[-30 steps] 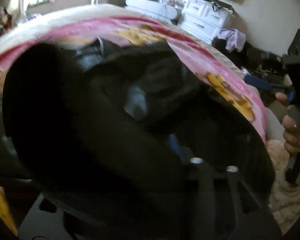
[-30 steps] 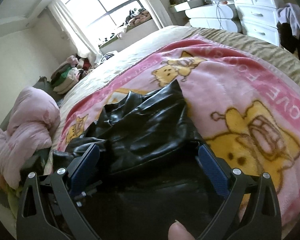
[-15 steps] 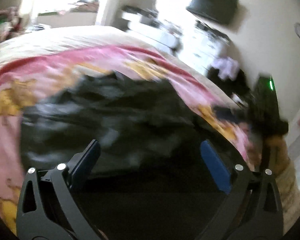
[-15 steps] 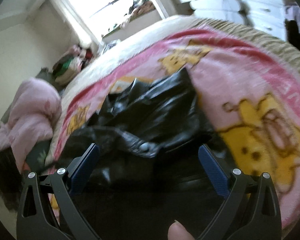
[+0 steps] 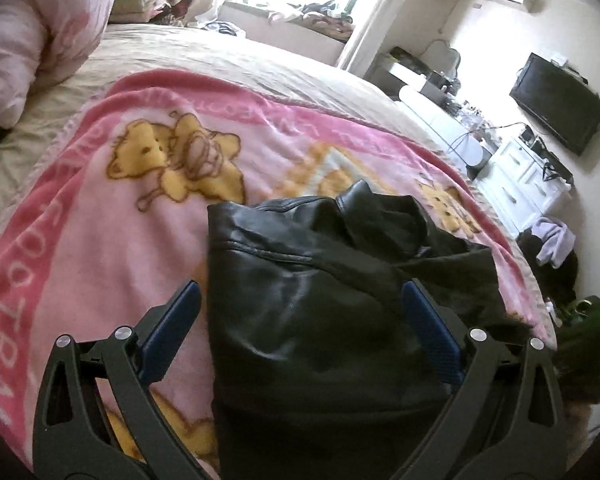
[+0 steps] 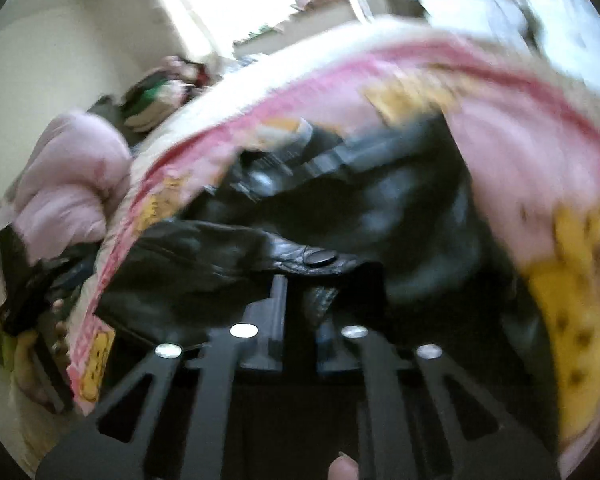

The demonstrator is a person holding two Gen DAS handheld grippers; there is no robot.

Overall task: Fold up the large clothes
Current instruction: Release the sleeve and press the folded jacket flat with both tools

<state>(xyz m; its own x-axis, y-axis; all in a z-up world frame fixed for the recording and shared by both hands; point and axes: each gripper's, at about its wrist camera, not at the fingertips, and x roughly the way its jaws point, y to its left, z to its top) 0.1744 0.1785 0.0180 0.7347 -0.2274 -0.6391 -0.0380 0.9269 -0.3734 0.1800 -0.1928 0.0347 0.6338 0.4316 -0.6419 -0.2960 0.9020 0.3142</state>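
Jacket [image 5: 320, 304] on the pink blanket [image 5: 112, 240], your two grippers at it.
Left view: your left gripper [image 5: 300, 320] stands wide, holding nothing, the black jacket between and beyond its jaws. Right view, blurred: your right gripper [image 6: 300, 292] has its jaws closed on a jacket edge by the snap button [image 6: 320, 258].

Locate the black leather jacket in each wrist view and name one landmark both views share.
Left wrist: the black leather jacket fills the lower centre, between the open fingers of the left gripper.
Right wrist: it spans the centre, blurred, its snap-button edge pinched in the right gripper.
Shared landmark: the pink bear blanket beneath it.
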